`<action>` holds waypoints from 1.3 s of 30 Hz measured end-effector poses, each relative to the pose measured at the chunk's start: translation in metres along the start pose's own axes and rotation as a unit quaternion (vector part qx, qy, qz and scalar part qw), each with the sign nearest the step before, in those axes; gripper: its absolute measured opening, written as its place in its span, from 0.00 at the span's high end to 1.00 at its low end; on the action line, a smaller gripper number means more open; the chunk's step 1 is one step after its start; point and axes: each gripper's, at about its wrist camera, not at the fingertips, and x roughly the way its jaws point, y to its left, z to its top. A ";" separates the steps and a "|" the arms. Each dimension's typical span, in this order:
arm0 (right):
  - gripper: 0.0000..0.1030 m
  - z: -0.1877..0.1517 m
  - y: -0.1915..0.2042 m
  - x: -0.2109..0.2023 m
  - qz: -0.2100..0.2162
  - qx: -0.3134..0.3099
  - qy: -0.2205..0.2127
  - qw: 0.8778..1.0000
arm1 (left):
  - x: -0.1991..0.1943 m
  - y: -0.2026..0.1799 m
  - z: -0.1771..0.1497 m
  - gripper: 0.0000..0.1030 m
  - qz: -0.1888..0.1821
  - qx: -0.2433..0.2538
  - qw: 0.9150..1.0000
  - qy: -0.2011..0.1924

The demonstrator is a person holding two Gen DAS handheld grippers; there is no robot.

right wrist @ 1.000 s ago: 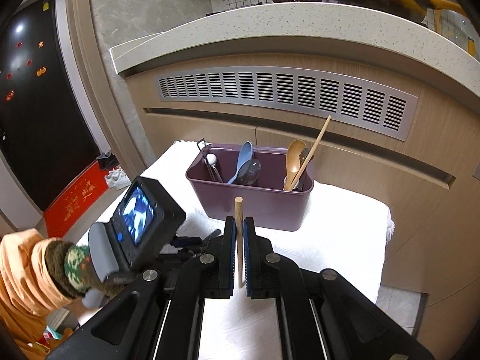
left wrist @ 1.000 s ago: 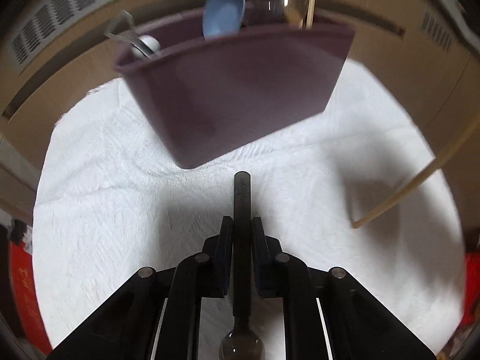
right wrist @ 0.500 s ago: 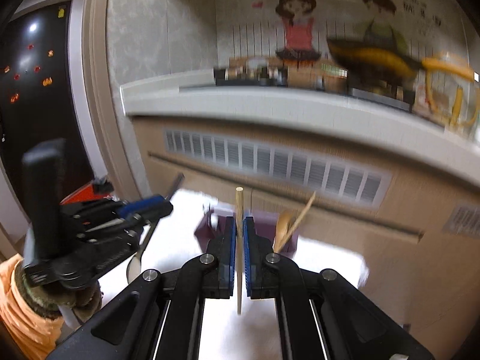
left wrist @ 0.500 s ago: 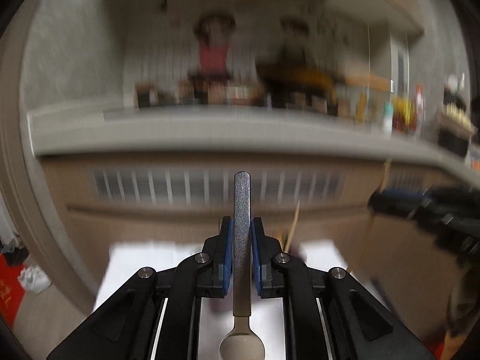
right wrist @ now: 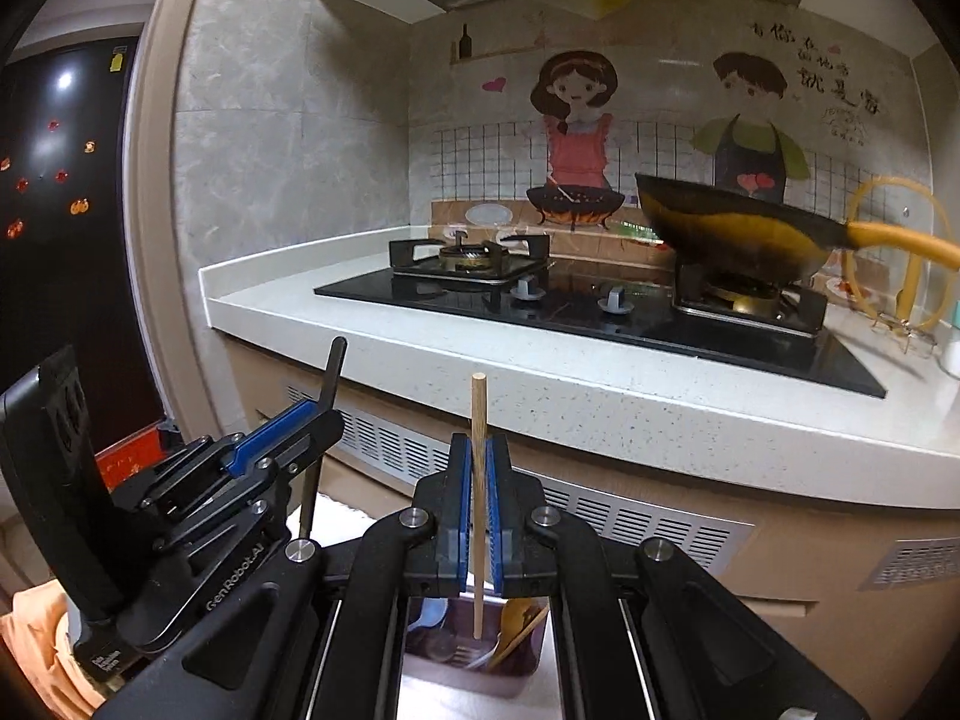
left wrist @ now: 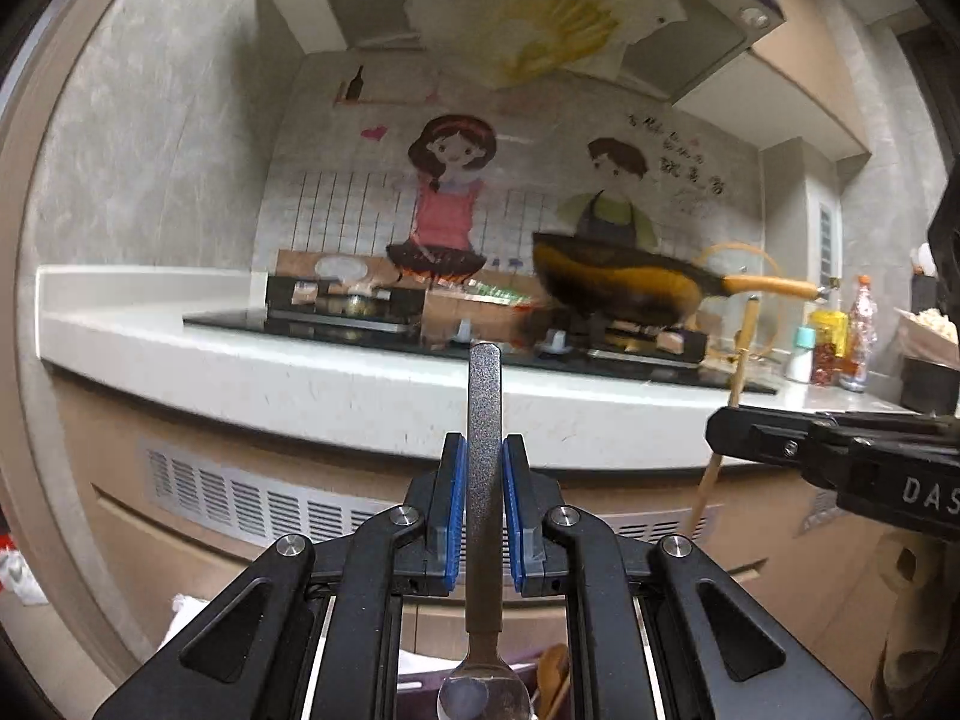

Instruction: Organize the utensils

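My left gripper (left wrist: 483,450) is shut on the handle of a metal spoon (left wrist: 483,408), held upright with its bowl toward the camera. My right gripper (right wrist: 478,450) is shut on a wooden chopstick (right wrist: 478,408), also held upright. Both are raised side by side above the purple utensil bin (right wrist: 528,660), which shows low between the right gripper's arms. The bin holds a wooden spoon (right wrist: 516,621), a blue spoon (right wrist: 429,612) and other cutlery. In the right wrist view, the left gripper (right wrist: 324,417) is at the left with the spoon handle (right wrist: 333,372). The left wrist view has the right gripper (left wrist: 723,429) at the right.
A white kitchen counter (right wrist: 540,384) with a black gas hob (right wrist: 600,306) and a dark wok (right wrist: 732,228) runs across ahead, with vented panels below. The bin stands on a white cloth (right wrist: 348,510). An orange sleeve (right wrist: 36,618) shows at the lower left.
Both grippers have risen and tilted up from the cloth-covered table, so the views now face the counter and wall. The bin has dropped to the bottom edge. Both grips are unchanged.
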 end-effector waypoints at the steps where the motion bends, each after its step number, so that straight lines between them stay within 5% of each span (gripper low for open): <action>1: 0.95 -0.002 -0.003 0.007 -0.001 0.001 0.002 1.000 | 0.006 0.001 -0.006 0.88 0.003 -0.003 1.000 0.002; 9: 0.95 -0.053 -0.026 0.082 0.008 0.031 0.073 0.997 | 0.069 0.024 -0.080 0.88 0.015 -0.037 0.996 0.076; 16: 0.95 -0.105 -0.036 0.133 0.028 0.058 0.149 0.987 | 0.083 0.042 -0.133 0.88 0.028 -0.073 0.989 0.127; 24: 0.94 -0.128 -0.028 0.139 0.037 0.056 0.155 0.986 | 0.075 0.045 -0.139 0.84 0.050 -0.074 0.987 0.134; 26: 0.91 -0.127 -0.025 0.135 0.032 0.050 0.153 0.986 | 0.069 0.044 -0.134 0.78 0.051 -0.071 0.988 0.131; 32: 0.60 -0.131 -0.016 0.098 0.006 0.051 0.121 0.991 | 0.016 0.038 -0.117 0.41 0.060 -0.054 0.992 0.102; 39: 0.48 -0.152 0.001 0.033 -0.010 0.056 0.096 0.994 | -0.065 0.032 -0.123 0.09 0.062 -0.015 0.995 0.081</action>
